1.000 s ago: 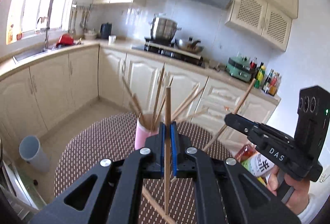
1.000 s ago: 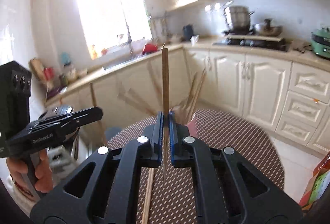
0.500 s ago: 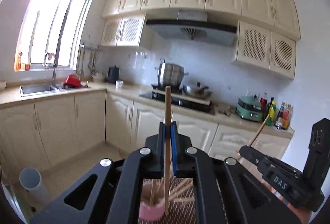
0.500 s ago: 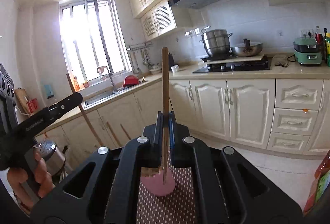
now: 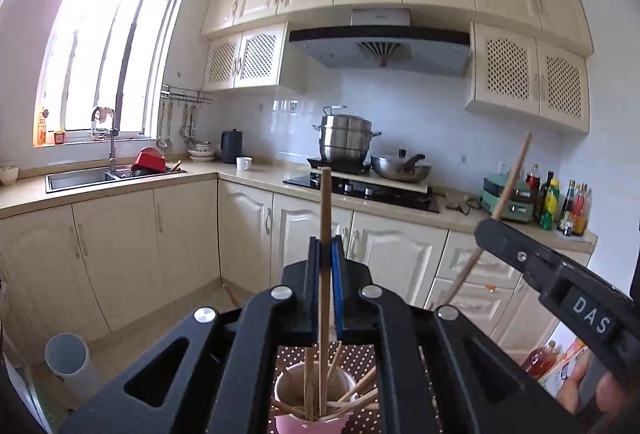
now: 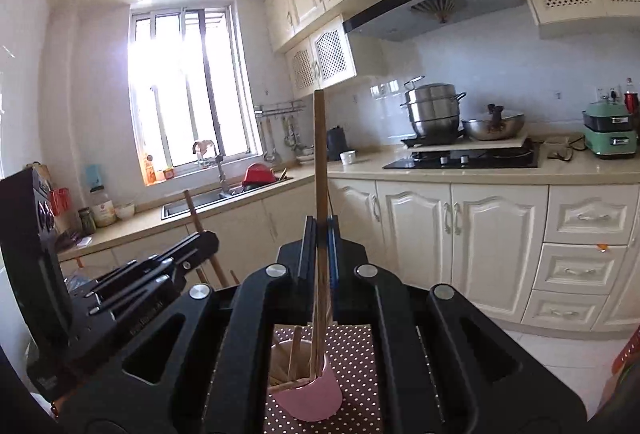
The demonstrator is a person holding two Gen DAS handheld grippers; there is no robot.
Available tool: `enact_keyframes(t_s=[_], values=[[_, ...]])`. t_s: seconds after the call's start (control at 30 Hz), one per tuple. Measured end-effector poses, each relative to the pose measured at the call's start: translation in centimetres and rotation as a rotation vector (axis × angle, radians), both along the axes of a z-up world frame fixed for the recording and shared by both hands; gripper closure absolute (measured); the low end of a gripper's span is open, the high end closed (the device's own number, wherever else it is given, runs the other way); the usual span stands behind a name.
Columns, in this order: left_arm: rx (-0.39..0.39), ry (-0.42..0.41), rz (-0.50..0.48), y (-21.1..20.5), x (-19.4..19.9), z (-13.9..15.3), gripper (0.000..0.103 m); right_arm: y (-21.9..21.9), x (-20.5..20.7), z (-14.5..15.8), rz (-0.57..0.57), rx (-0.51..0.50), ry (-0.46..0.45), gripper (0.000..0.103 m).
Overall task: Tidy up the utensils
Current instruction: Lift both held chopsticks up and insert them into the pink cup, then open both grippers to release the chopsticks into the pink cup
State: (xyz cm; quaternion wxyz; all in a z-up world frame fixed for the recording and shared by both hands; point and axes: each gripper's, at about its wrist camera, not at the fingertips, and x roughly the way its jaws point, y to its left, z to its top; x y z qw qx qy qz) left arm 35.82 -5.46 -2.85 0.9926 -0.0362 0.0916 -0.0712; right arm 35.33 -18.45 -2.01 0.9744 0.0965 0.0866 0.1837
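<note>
left gripper (image 5: 325,254): jaws clamped on one upright wooden chopstick (image 5: 325,218). right gripper (image 6: 319,234): likewise gripping its own chopstick (image 6: 320,154). pink cup (image 5: 310,400) of chopsticks below both, on dotted mat (image 6: 352,350).

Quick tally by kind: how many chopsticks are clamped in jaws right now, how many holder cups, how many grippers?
Chopsticks clamped in jaws: 2, one in the left gripper, the left chopstick, and one in the right gripper, the right chopstick
Pink cup holding further chopsticks, too overlapped to count: 1
Grippers: 2
Total: 5
</note>
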Motion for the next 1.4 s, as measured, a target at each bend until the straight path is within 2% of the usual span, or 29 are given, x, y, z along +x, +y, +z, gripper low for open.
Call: enact_keyframes(t_s=[0.07,0.17,0.23,0.3,0.4,0.47,0.5,0.53,0.67,0.9,1.1,1.13,1.2,1.23,1.4], values=[[0.02,-0.024,0.006,0.0,-0.2,-0.3,0.097,0.1,0.2,-0.4,0.011,0.003,0.003,0.097],[0.024,-0.016,-0.023,0.0,-0.5,-0.3,0.097,0.2,0.6,-0.9,0.021,0.001,0.02,0.097],[0.059,-0.022,-0.024,-0.2,-0.7,-0.4,0.097,0.5,0.9,-1.2,0.028,-0.003,0.033,0.097],[0.109,-0.033,-0.013,-0.7,-0.9,-0.6,0.096,1.0,1.3,-1.7,0.046,-0.02,0.061,0.097],[0.113,-0.024,-0.017,-0.8,-1.1,-0.5,0.096,1.9,1.6,-2.8,0.061,-0.061,0.102,0.097],[0.12,-0.014,-0.021,-0.9,-1.2,-0.4,0.087,2.2,1.7,-3.5,0.071,-0.072,0.126,0.097],[0.126,-0.008,-0.021,-0.9,-1.2,-0.3,0.077,2.3,1.7,-3.8,0.073,-0.077,0.131,0.097],[0.133,-0.003,-0.012,-1.0,-1.2,-0.3,0.072,2.3,1.6,-3.9,0.074,-0.077,0.132,0.097],[0.136,0.004,-0.01,-0.8,-1.7,-0.3,0.069,2.7,1.6,-4.2,0.107,-0.091,0.157,0.096],[0.111,-0.01,-0.007,-0.2,-3.5,0.4,0.043,2.8,0.8,-3.8,0.116,-0.095,0.178,0.095],[0.105,-0.026,0.008,0.5,-5.9,1.4,0.037,2.5,-0.7,-2.8,0.112,-0.1,0.168,0.094],[0.102,-0.032,0.013,0.7,-6.5,1.5,0.034,2.5,-1.1,-2.6,0.107,-0.106,0.159,0.089],[0.098,-0.047,0.029,1.0,-7.6,1.8,0.03,2.5,-1.9,-2.3,0.098,-0.109,0.146,0.066],[0.094,-0.058,0.035,1.3,-8.3,2.0,0.028,2.4,-2.3,-2.1,0.094,-0.106,0.138,0.047],[0.085,-0.08,0.057,2.8,-11.6,2.8,0.026,2.3,-5.0,-1.1,0.077,-0.123,0.093,0.047]])
